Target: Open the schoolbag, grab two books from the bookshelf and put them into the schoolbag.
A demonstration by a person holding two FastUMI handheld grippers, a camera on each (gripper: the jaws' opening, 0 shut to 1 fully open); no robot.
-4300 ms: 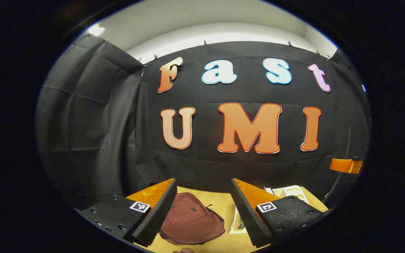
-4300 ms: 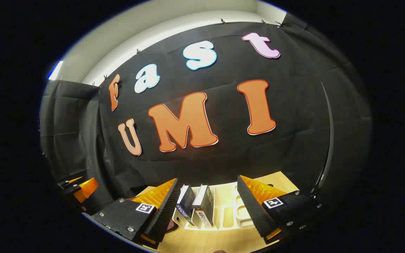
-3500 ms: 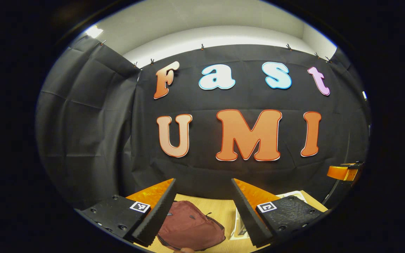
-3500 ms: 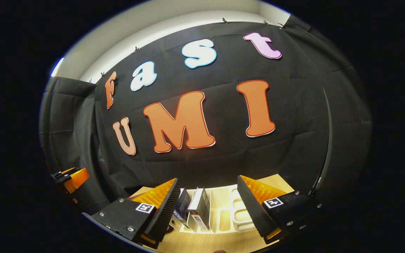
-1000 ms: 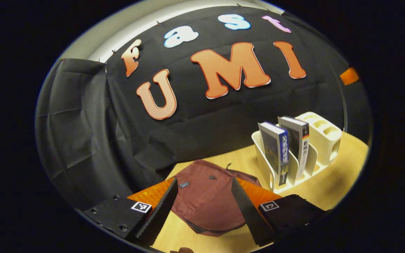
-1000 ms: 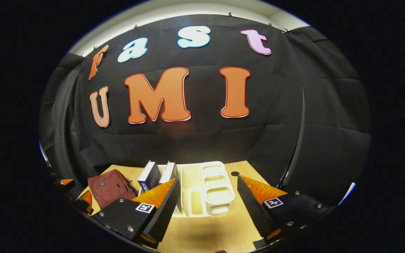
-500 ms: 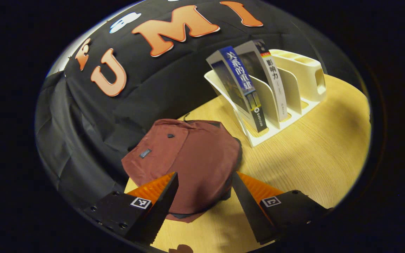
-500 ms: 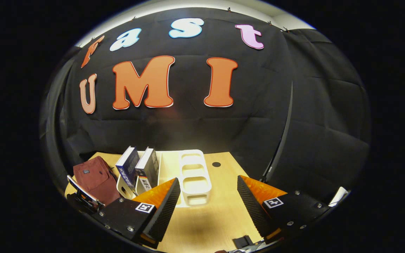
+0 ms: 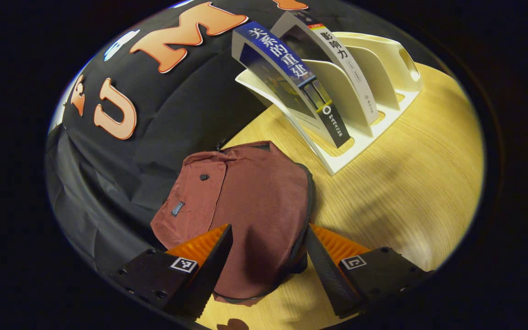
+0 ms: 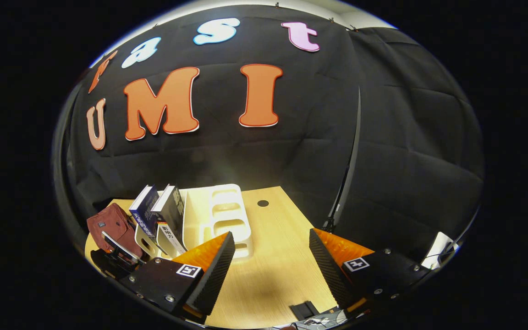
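Observation:
A maroon schoolbag (image 9: 245,201) lies flat on the wooden table with its zipper closed along the right edge. My left gripper (image 9: 264,270) hovers open just above the bag's near end, its fingers straddling it. A cream bookshelf (image 9: 365,105) stands behind the bag with two upright books in it: a blue-spined book (image 9: 287,78) and a dark book with a white spine (image 9: 337,59). In the right gripper view the schoolbag (image 10: 110,227), the two books (image 10: 161,215) and the bookshelf (image 10: 220,211) sit at the left. My right gripper (image 10: 268,270) is open over bare table.
The wooden table (image 10: 277,256) ends at the black cloth wall behind. A small dark hole (image 10: 262,203) sits in the tabletop behind the bookshelf. A small black object (image 10: 304,310) lies at the near table edge. The left gripper's body (image 10: 117,254) shows beside the bag.
My left gripper has tilted down and moved closer over the schoolbag. My right gripper has swung to the right, so the bookshelf and bag slid to the left of its view.

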